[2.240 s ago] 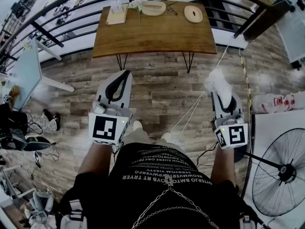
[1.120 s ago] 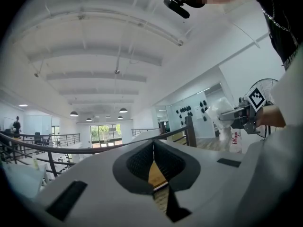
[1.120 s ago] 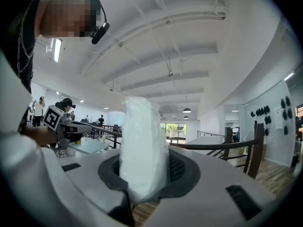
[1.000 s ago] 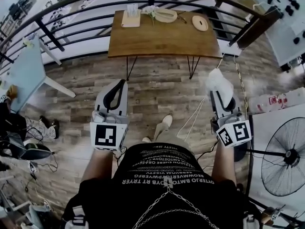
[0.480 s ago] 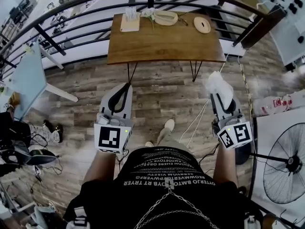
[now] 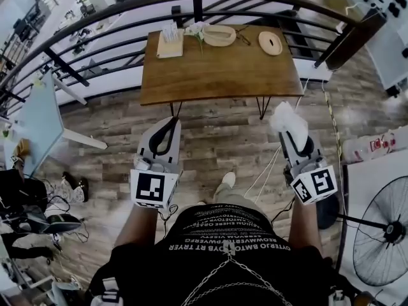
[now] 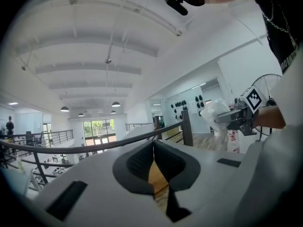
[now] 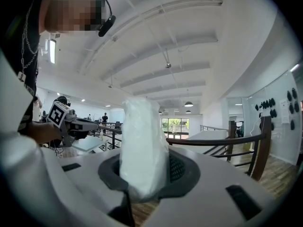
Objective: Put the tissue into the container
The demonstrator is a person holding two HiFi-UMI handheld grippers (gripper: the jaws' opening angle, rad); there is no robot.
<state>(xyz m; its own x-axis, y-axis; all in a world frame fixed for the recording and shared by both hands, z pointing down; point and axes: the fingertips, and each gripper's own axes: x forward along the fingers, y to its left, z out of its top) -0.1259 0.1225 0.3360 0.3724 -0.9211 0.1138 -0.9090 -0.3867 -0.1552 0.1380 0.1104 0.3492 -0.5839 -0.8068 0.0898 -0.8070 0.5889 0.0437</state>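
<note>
The white tissue (image 6: 288, 120) sits pinched in my right gripper (image 6: 294, 136), above the plank floor (image 6: 220, 136) and well short of the wooden table (image 6: 217, 69). My left gripper (image 6: 168, 126) is closed with nothing in it.

Shirt (image 6: 224, 233) — rows of white lettering, upside down, not legible; nothing else readable.

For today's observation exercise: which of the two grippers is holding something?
The right gripper: its jaws clamp a white tissue, while the left gripper is shut and empty.
</note>
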